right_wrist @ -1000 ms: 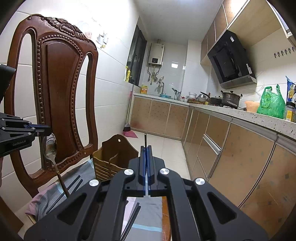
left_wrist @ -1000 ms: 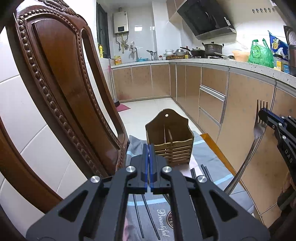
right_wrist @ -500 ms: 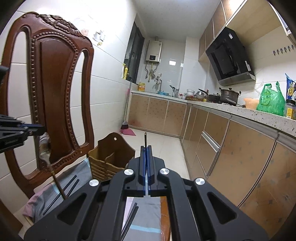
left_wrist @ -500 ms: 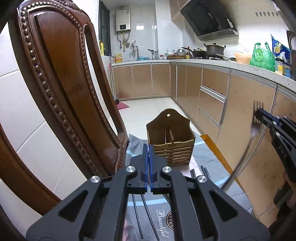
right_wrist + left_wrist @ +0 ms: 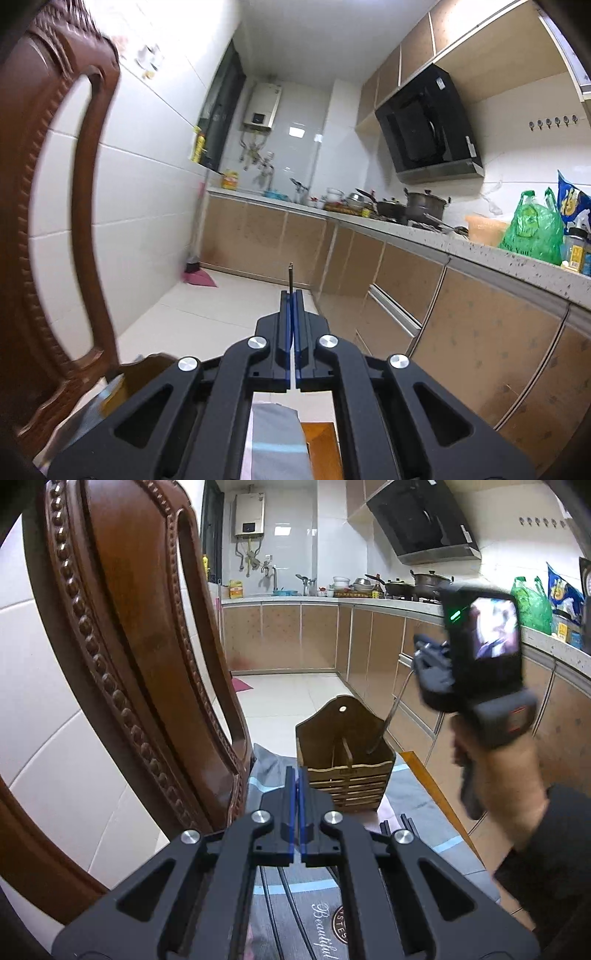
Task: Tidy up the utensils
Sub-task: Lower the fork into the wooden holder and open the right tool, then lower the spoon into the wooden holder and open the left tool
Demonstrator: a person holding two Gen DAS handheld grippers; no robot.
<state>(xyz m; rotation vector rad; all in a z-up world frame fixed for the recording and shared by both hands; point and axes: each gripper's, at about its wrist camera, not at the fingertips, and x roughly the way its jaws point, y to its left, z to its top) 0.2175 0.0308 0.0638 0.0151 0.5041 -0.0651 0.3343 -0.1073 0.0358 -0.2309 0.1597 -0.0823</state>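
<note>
Since a second ago my right gripper has swung in from the side to above the wooden caddy. Its fingers are clamped on the fork. Handle slants down-left, tip just inside the right compartment. Fork's long axis near upright; drop is straight down. Left gripper pressed shut; holding anything, cannot tell. Chopsticks lie on the cloth beneath it.

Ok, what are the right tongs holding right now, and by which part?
A slim metal utensil, pinched at its upper end by the right tongs; its lower end hangs down into the wooden holder.
</note>
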